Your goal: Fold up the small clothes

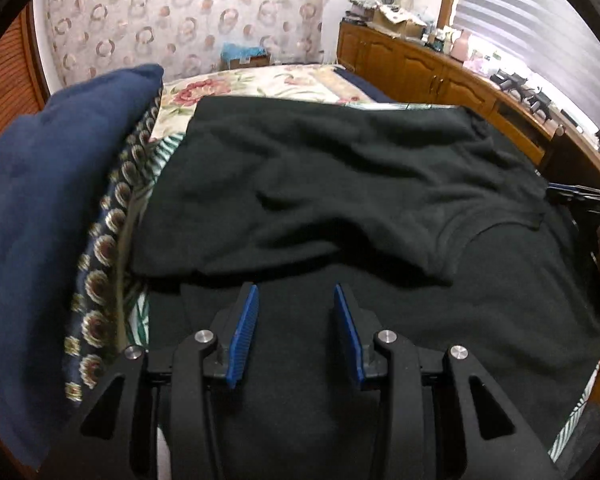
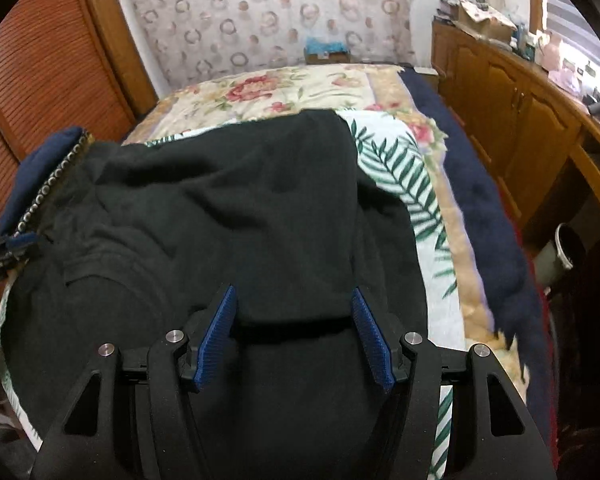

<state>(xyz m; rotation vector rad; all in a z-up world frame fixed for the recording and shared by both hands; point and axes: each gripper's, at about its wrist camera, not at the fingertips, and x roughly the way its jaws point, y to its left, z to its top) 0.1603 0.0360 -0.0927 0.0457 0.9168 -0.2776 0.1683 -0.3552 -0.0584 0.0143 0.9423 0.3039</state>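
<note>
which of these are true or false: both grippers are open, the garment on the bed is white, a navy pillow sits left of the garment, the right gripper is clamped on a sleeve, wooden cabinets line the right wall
1. Both grippers are open. True: the left gripper and right gripper show wide gaps.
2. The garment is white. False: the garment is black.
3. A navy pillow sits left of the garment. True: navy pillow.
4. The right gripper is clamped on a sleeve. False: it grips nothing.
5. Wooden cabinets line the right wall. True: wooden cabinets.
</note>
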